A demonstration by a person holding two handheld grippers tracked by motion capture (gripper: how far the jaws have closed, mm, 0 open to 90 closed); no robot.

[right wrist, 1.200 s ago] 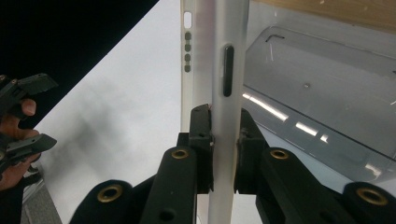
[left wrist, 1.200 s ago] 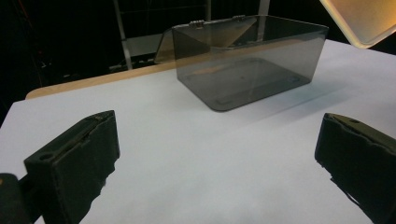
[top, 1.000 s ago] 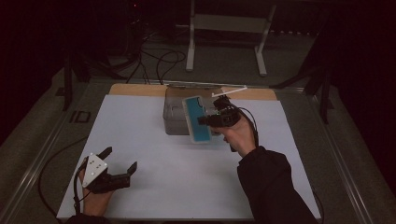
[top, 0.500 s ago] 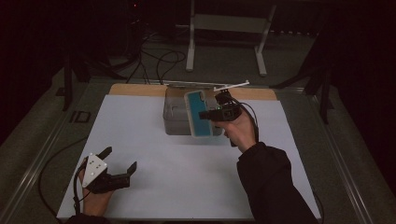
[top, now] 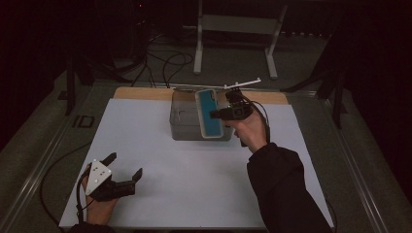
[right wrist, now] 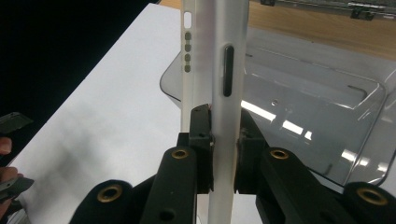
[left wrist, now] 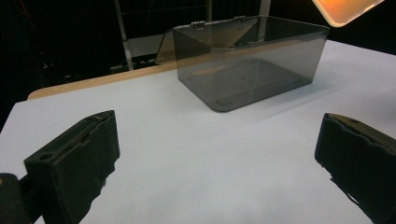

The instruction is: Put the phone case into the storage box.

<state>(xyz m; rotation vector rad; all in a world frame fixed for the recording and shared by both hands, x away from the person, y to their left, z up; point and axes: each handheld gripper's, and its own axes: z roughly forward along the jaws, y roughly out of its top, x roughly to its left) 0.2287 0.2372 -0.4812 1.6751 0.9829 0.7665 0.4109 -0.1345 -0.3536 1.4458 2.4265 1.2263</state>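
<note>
The phone case [top: 210, 112], teal-faced with a pale rim, hangs above the clear box [top: 187, 121], pinched by its edge between the jaws of the right gripper [top: 221, 113]; the right gripper view shows the pads clamped on the case's side wall [right wrist: 227, 93] over the box's open top. The box stands at twelve o'clock on the white sheet [top: 160, 160], its lid [top: 243, 83] thrown back past the far rim. Beyond it a strip of bare wooden table edge [top: 141, 93] shows. At seven o'clock the left gripper [top: 124, 170] rests on the sheet, jaws spread wide with nothing between them. The sheet's middle lies bare. Dark floor, cables [top: 167, 60] and a metal stand [top: 233, 29] surround the table.
</note>
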